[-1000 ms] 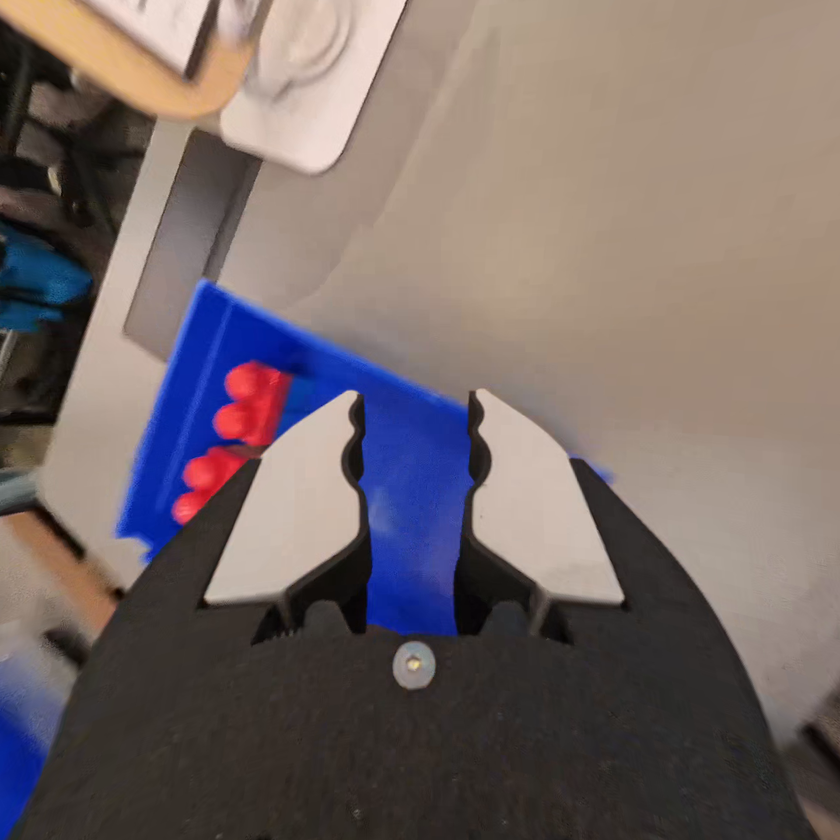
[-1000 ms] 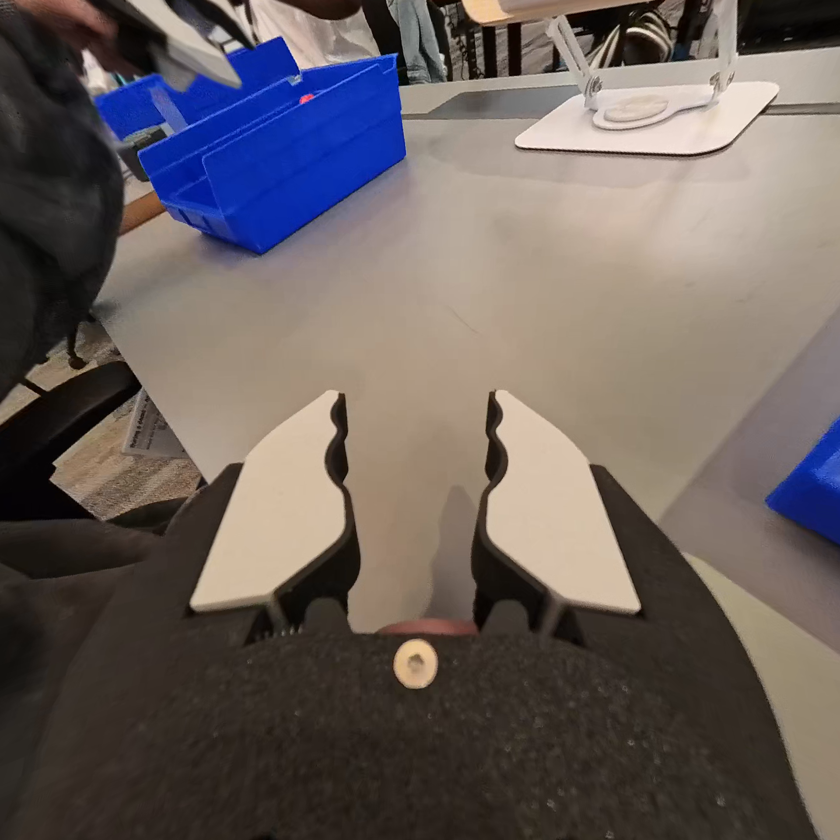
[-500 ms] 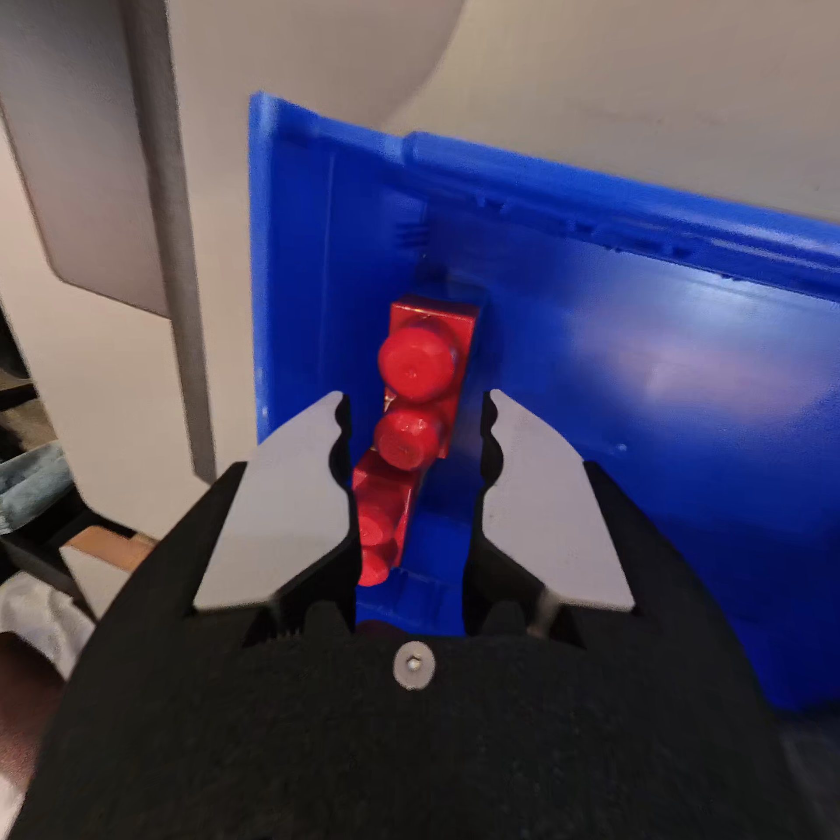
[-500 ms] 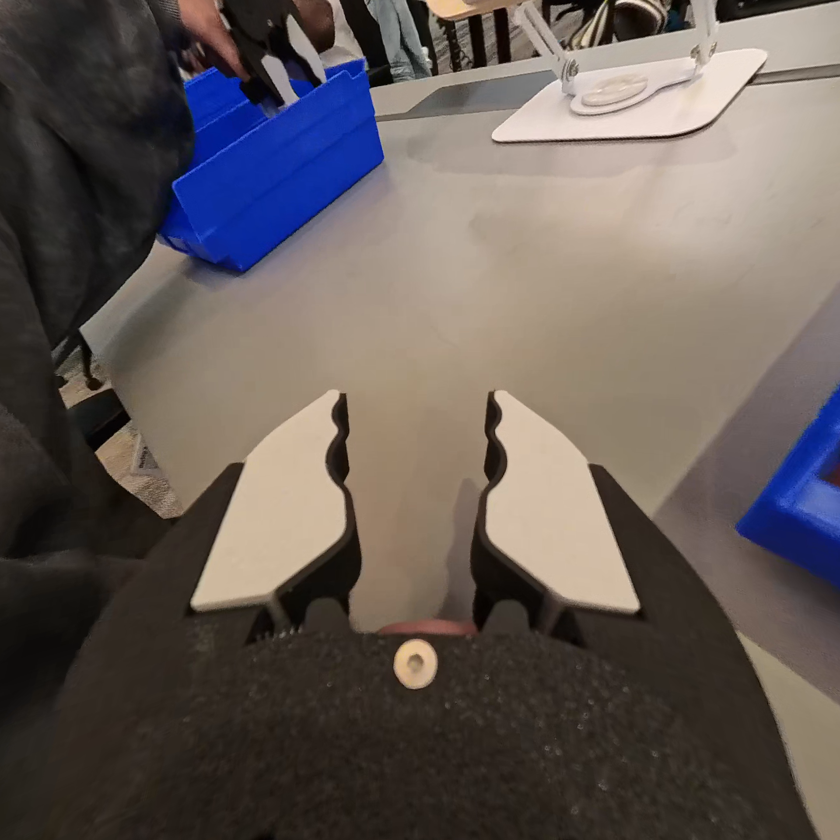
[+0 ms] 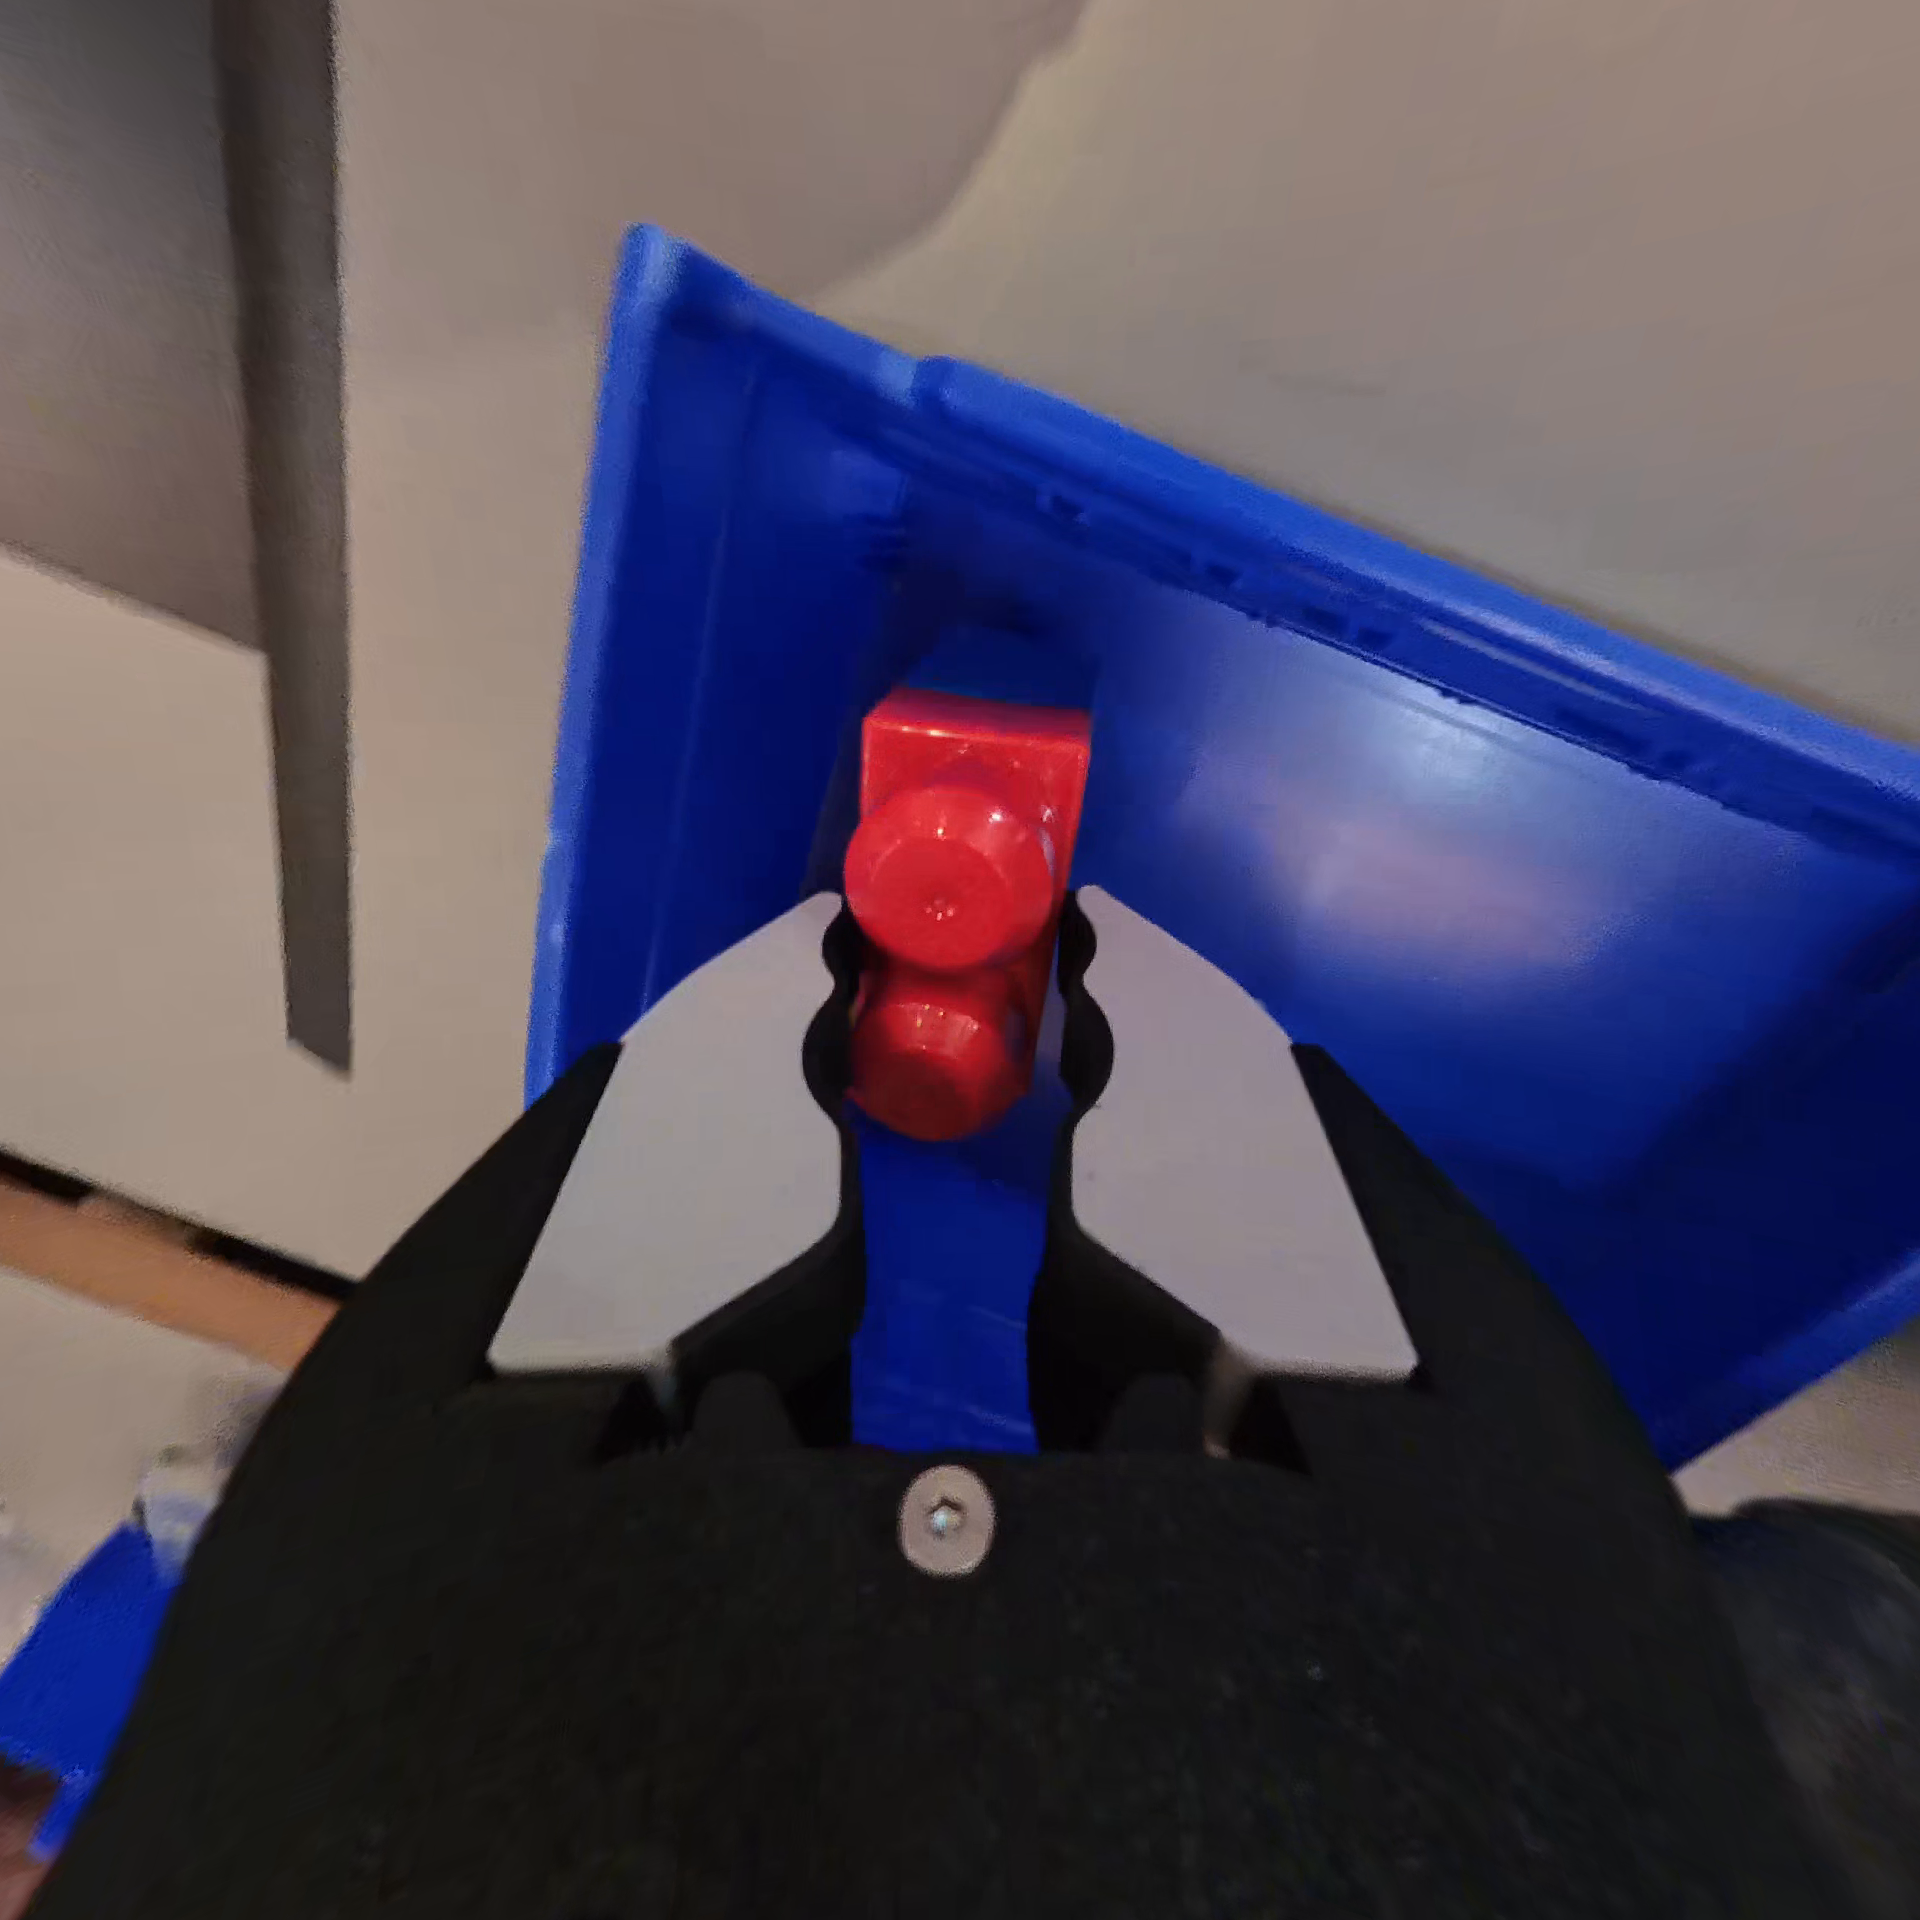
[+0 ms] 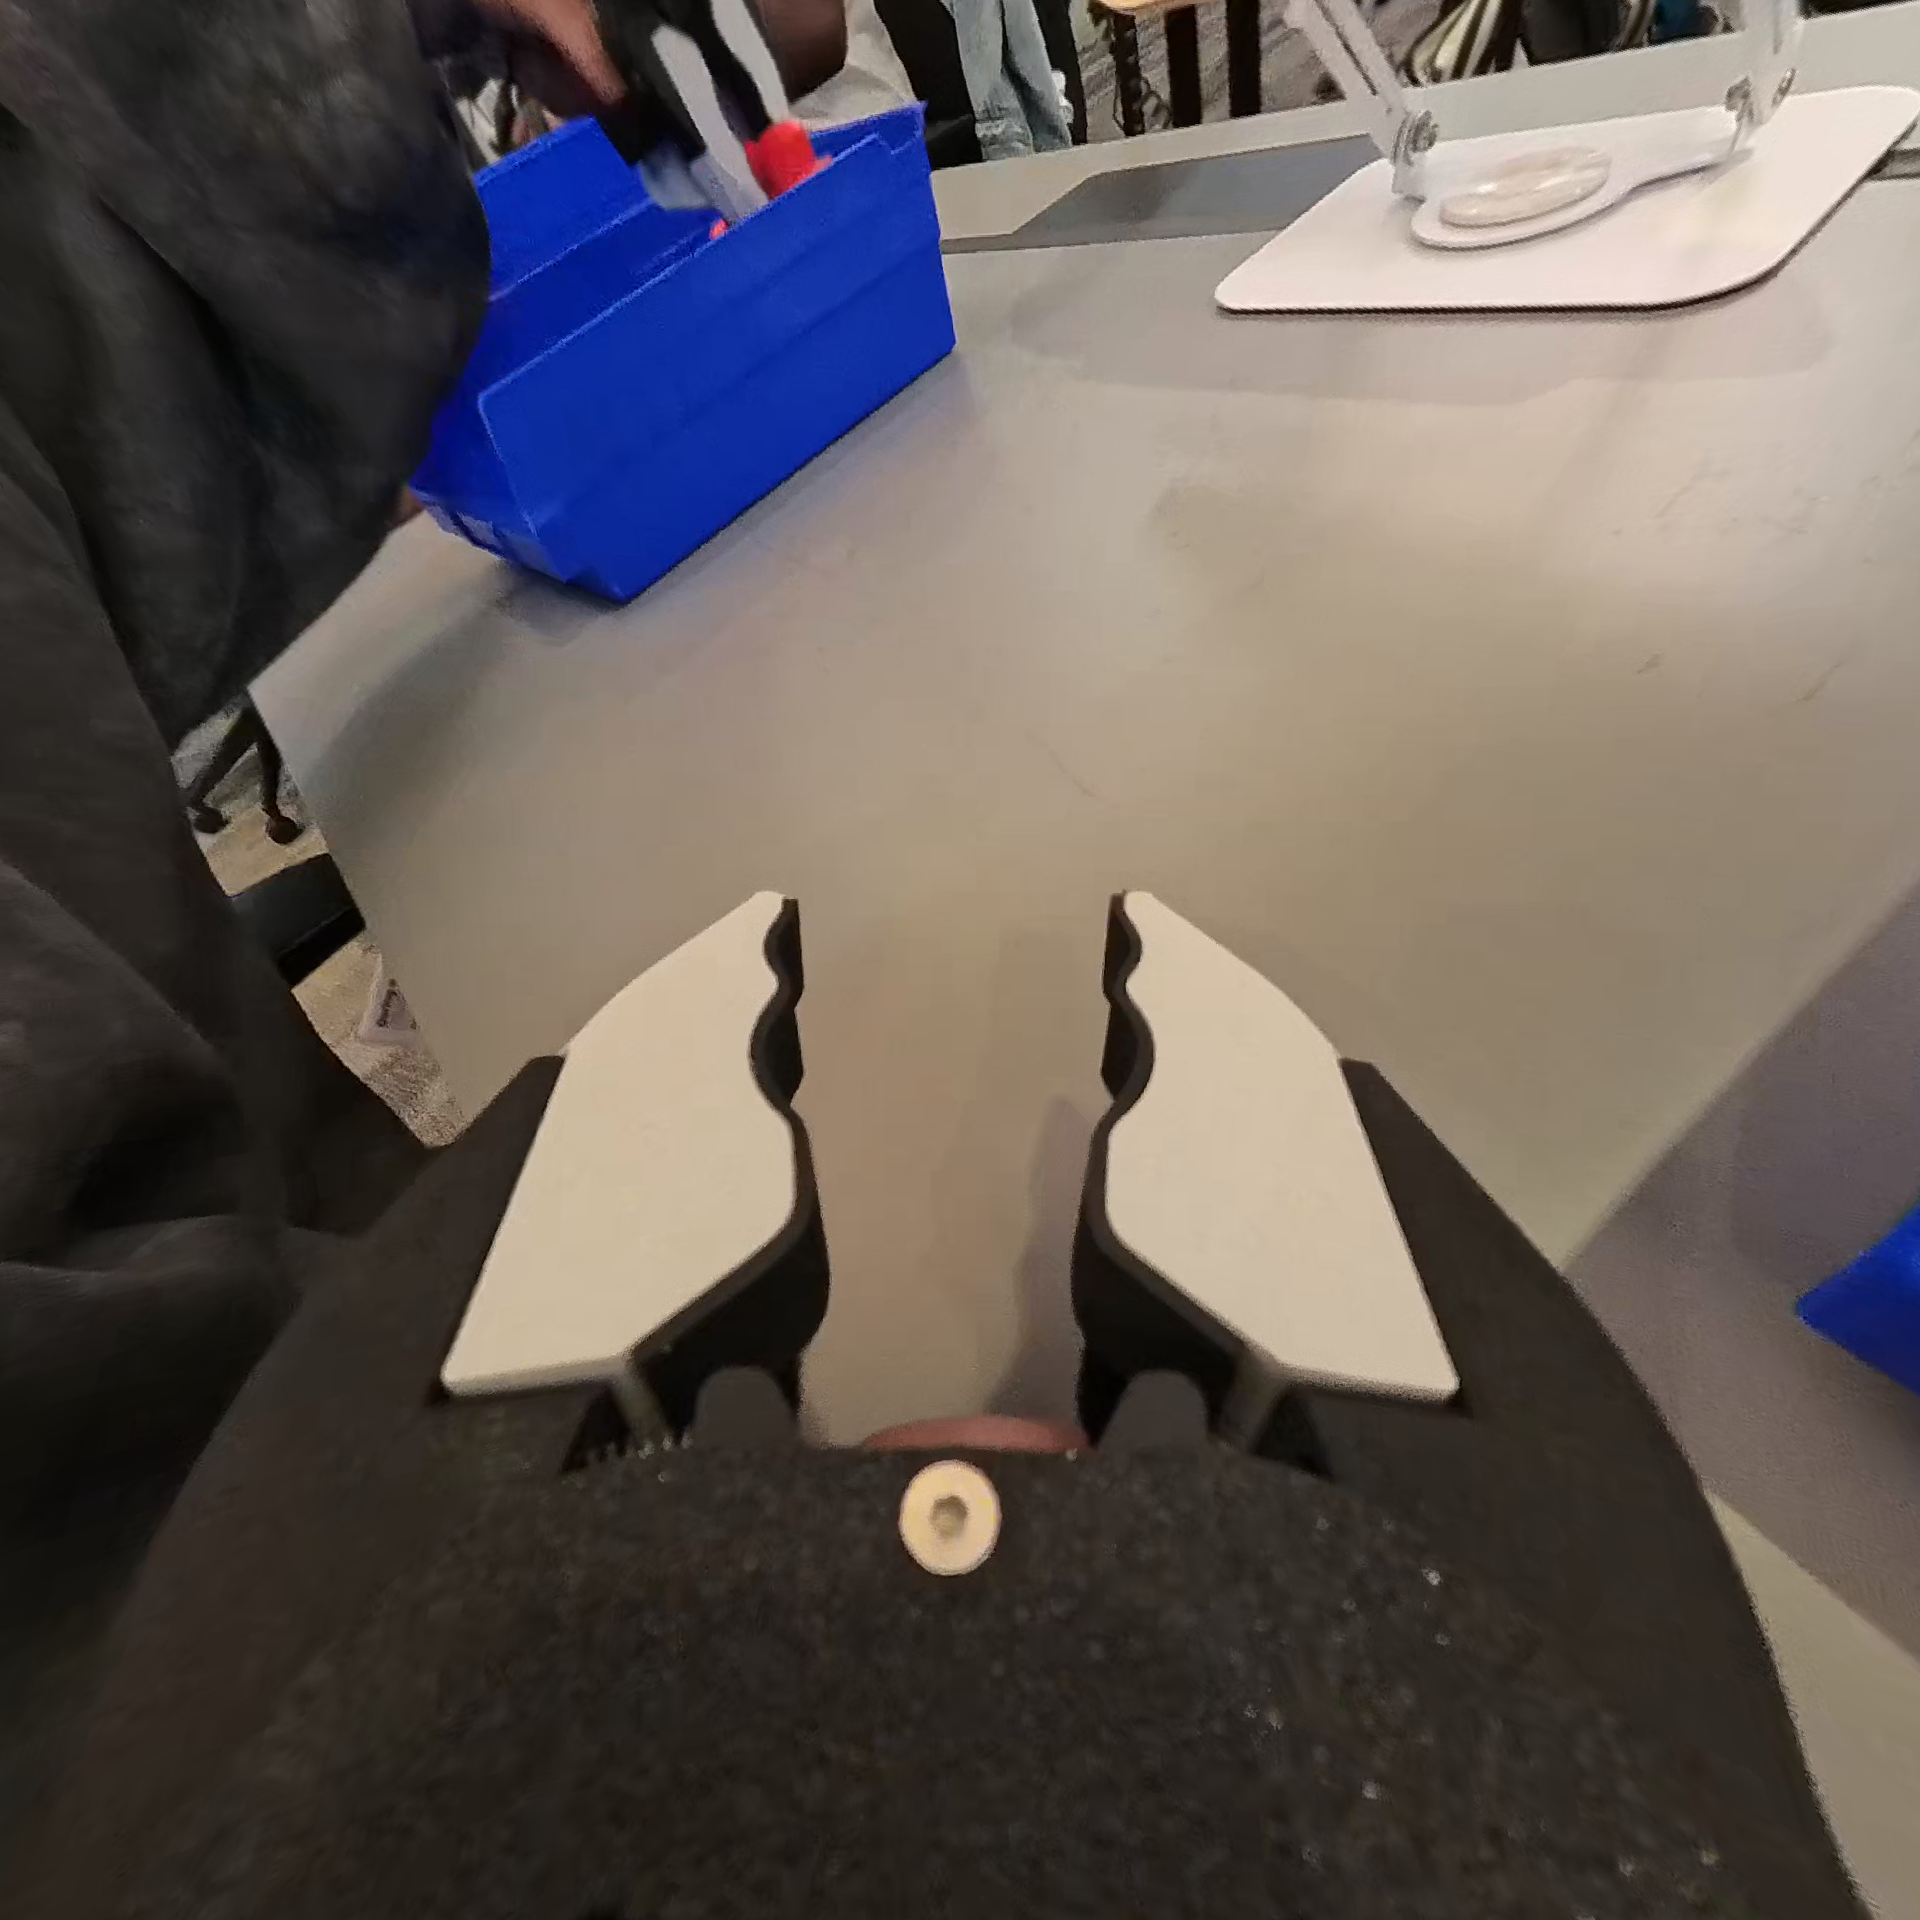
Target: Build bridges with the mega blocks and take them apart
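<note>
At the left end of the grey table, inside the blue bin, the left gripper has its two fingers pressed against the flat sides of a red mega block, studs facing the camera. Gripping the sides rather than the studs probably leaves the top and bottom free for stacking. In the right wrist view the block sits above the bin's rim, so it looks lifted, with another red piece low in the bin beneath it. Toward the middle, the tabletop is bare, likely the building spot. Farther right, the right gripper hangs over it with jaws parted and nothing between them, seemingly waiting. A white stand base sits at the far right.
</note>
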`<state>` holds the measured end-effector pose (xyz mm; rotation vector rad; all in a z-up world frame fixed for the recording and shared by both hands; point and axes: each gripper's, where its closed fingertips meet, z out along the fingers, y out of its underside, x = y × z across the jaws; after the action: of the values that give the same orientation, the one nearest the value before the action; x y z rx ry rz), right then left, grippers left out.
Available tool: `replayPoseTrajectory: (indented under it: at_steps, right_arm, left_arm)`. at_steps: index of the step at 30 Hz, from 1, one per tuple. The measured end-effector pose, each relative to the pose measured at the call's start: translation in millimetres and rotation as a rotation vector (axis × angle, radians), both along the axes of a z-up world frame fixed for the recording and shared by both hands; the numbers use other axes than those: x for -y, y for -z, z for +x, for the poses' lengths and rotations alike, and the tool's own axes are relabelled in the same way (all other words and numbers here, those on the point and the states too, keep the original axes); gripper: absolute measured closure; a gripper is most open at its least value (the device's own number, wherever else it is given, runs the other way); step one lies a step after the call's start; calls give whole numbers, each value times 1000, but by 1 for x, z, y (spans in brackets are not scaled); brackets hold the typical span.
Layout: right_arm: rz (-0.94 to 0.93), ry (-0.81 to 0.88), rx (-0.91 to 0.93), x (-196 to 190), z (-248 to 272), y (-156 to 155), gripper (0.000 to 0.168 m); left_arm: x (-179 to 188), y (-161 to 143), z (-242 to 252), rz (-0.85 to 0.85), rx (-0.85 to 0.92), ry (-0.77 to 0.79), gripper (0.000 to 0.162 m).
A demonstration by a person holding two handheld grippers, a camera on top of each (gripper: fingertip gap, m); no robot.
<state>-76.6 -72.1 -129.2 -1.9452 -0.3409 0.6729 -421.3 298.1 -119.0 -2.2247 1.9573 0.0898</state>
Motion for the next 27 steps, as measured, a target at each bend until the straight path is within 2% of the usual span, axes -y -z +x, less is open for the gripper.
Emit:
replayPoseTrajectory:
  at_steps: [2,5,11,14,19,22,27]
  right_arm:
    - [18,-16,45,1,-4,-3,112]
    - [69,-50,142,-3,-13,-9,111]
    - [195,-88,334,-33,-42,-30,94]
    - [183,-107,345,-54,-66,-36,85]
    - [229,-58,428,-93,-87,-50,76]
    - [262,-51,417,-101,-94,-61,77]
    - [270,-37,448,-107,-90,-53,76]
  left_arm:
    - [7,-20,0,36,35,-93,125]
    - [37,-53,11,35,125,-211,125]
    - [126,-107,79,-101,419,-393,127]
    - [162,-112,120,-146,528,-428,127]
    - [224,-96,189,-244,612,-368,127]
    - [251,-88,222,-290,629,-323,127]
    - [285,-81,256,-429,650,-288,128]
